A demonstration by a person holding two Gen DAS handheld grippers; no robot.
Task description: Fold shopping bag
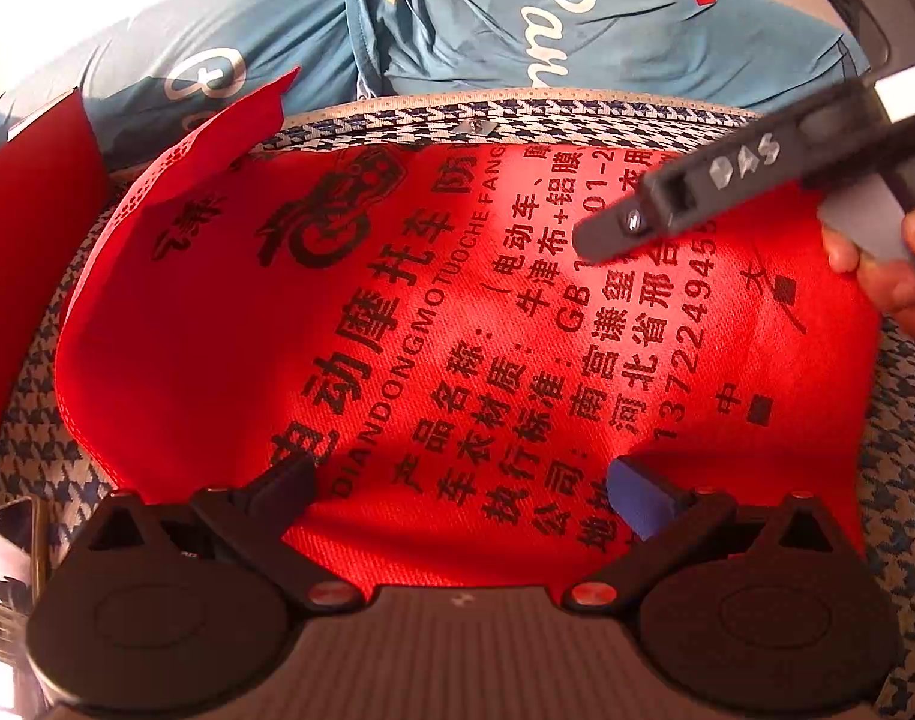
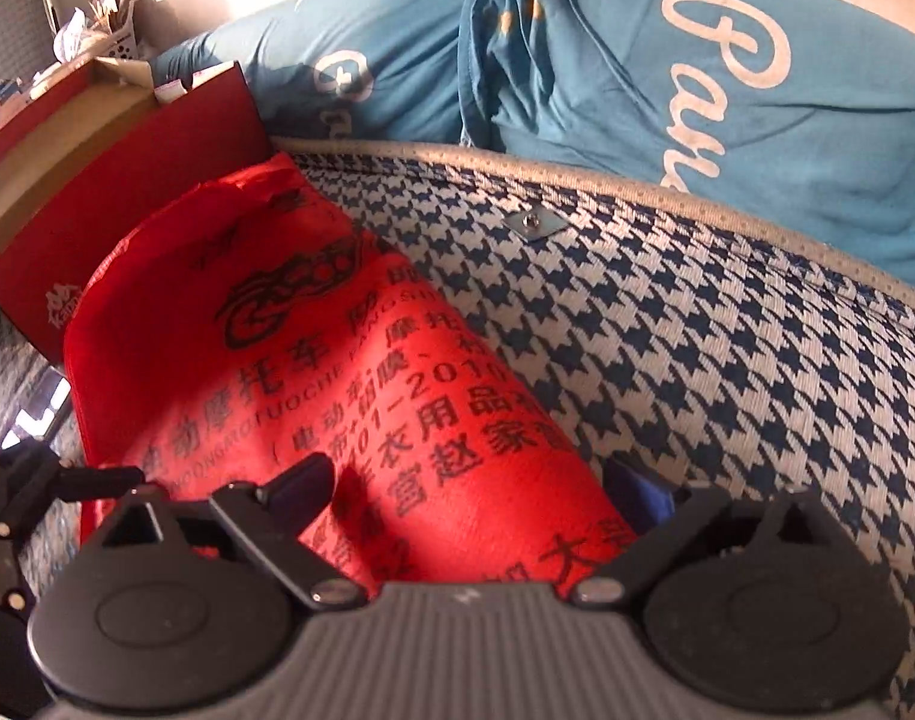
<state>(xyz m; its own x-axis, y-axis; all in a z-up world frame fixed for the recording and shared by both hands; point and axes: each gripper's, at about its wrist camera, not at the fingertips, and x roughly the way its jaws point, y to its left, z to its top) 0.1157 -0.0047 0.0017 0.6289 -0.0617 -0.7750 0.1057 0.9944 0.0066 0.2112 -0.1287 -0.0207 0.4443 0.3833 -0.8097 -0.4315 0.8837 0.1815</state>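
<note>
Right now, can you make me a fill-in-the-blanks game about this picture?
1. The shopping bag is the colour ____.
2. The bag lies on a cloth patterned in white and ____.
3. Both fingers of the left hand-held gripper stand apart, so it is ____.
4. Behind the bag's far corner stands a dark red ____.

Missing words: red; blue; open; box

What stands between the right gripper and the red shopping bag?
Nothing visible. The right gripper is open directly over the red shopping bag, which lies on the houndstooth cloth; its fingers straddle the bag's fabric.
</note>
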